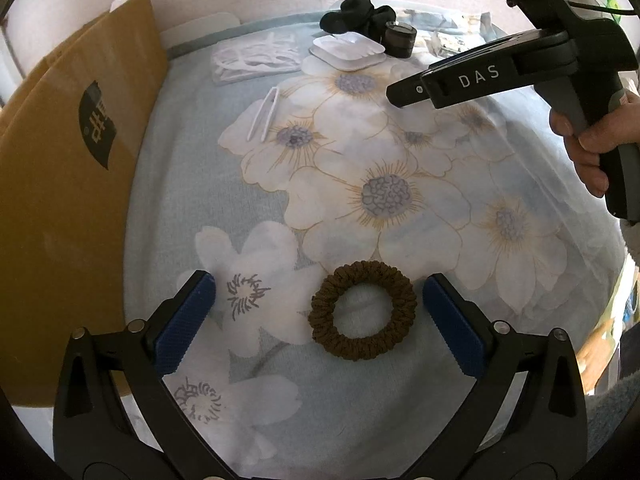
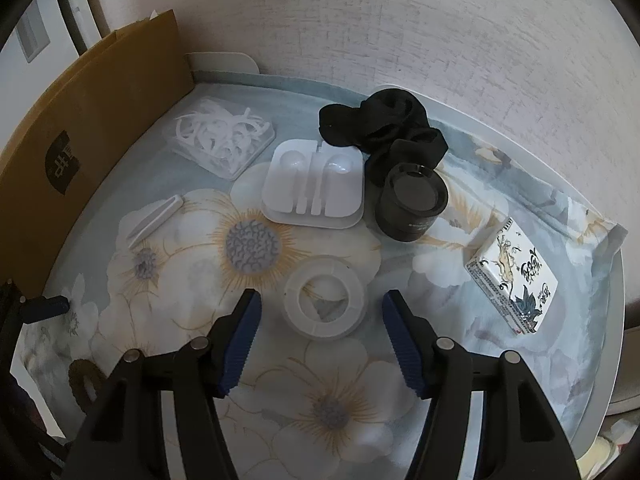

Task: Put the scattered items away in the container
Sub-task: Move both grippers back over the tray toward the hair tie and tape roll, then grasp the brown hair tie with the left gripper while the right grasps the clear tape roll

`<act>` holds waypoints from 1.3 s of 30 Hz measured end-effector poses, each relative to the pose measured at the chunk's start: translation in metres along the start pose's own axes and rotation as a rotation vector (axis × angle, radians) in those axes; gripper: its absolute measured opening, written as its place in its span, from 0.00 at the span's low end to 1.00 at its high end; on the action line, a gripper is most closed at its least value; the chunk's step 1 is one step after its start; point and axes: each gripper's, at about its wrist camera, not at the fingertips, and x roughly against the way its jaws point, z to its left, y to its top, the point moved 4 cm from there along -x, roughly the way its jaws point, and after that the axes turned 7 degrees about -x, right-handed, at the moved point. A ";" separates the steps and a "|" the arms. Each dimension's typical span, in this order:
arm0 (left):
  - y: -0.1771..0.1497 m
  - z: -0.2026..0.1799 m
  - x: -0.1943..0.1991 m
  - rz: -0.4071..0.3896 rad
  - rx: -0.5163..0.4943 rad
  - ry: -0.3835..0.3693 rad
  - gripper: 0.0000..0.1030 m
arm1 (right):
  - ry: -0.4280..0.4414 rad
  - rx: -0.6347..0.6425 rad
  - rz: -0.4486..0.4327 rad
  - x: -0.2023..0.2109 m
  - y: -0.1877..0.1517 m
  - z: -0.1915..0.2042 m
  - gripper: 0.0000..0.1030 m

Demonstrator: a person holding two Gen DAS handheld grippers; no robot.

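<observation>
Jaws spread on both: our left gripper (image 1: 318, 322) frames the brown scrunchie (image 1: 362, 309), our right gripper (image 2: 322, 344) the clear tape roll (image 2: 325, 300), both lying on the floral cloth (image 2: 352, 412). We judge the scrunchie soft and light, best pinched across its band; the roll stiff, slippery, gripped across its rim.

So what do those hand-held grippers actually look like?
Each gripper is black plastic with two angled arms, silver pins at the joints and ridged blue pads. Seen side-on, the right gripper reads "DAS" in white, has a grey pistol handle and trails a black cable.
</observation>
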 end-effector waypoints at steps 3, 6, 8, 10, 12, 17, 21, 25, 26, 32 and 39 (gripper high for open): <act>0.001 0.001 -0.001 0.006 0.004 -0.001 1.00 | 0.003 0.001 0.007 0.001 0.000 -0.002 0.58; 0.002 0.001 -0.001 0.006 0.008 0.001 1.00 | 0.027 0.053 0.036 -0.002 -0.003 0.005 0.80; 0.003 0.001 -0.002 0.015 0.007 0.000 1.00 | 0.020 0.066 0.062 -0.006 -0.004 0.009 0.99; 0.006 0.002 -0.003 0.052 0.010 -0.001 1.00 | 0.016 0.061 0.075 -0.005 -0.003 0.008 1.00; 0.008 0.001 -0.003 0.068 0.007 0.002 0.99 | 0.017 0.061 0.081 -0.004 -0.003 0.007 1.00; 0.007 -0.011 0.002 0.051 -0.077 0.029 0.99 | 0.024 0.073 0.075 0.001 -0.003 0.004 1.00; 0.006 -0.011 0.002 0.054 -0.071 0.016 0.99 | 0.026 0.078 0.072 0.004 -0.002 0.002 1.00; 0.005 -0.008 0.002 0.055 -0.062 0.001 0.97 | 0.023 0.063 0.046 0.009 0.000 -0.003 0.95; 0.006 -0.009 0.001 0.054 -0.059 0.001 0.96 | 0.022 0.058 0.035 0.011 0.001 -0.004 0.88; 0.009 -0.012 0.006 0.028 -0.070 -0.034 0.63 | 0.017 0.033 -0.016 0.025 0.006 -0.017 0.39; 0.016 -0.025 0.011 0.024 -0.131 -0.044 0.30 | 0.013 0.035 -0.048 0.038 0.002 -0.021 0.39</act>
